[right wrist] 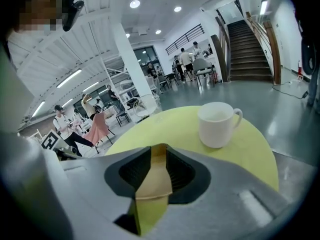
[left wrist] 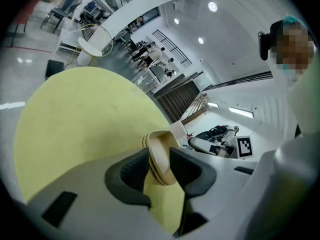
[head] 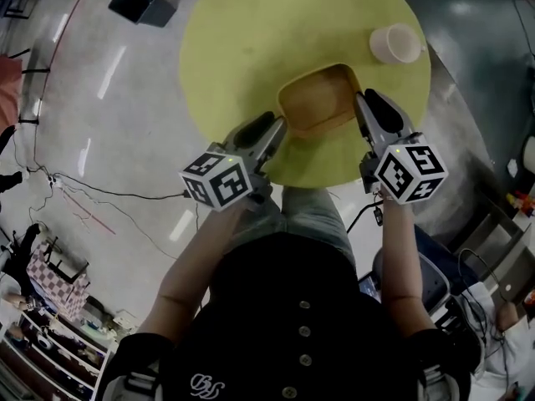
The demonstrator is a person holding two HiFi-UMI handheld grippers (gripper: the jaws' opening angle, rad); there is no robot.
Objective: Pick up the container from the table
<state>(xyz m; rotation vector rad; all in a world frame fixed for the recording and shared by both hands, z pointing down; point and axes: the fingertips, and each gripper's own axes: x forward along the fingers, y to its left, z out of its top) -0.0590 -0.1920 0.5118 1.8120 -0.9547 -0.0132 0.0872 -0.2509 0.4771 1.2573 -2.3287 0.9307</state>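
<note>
A tan, shallow rectangular container (head: pixel 318 98) rests on the round yellow table (head: pixel 242 48), near the edge closest to me. My left gripper (head: pixel 277 134) stands at its left end and my right gripper (head: pixel 364 109) at its right end. In the left gripper view the container's rim (left wrist: pixel 161 151) stands between the jaws of the left gripper (left wrist: pixel 160 171), leaning by the right pad with a gap on the left. In the right gripper view the rim (right wrist: pixel 154 181) also sits between the parted jaws of the right gripper (right wrist: pixel 156 170). Both grippers are open.
A white mug (head: pixel 394 43) stands on the table to the right of the container, also the mug (right wrist: pixel 217 124) just beyond my right gripper. A black box (head: pixel 140 2) and cables (head: pixel 100 192) lie on the floor at left. A staircase (right wrist: pixel 250 49) and people are far off.
</note>
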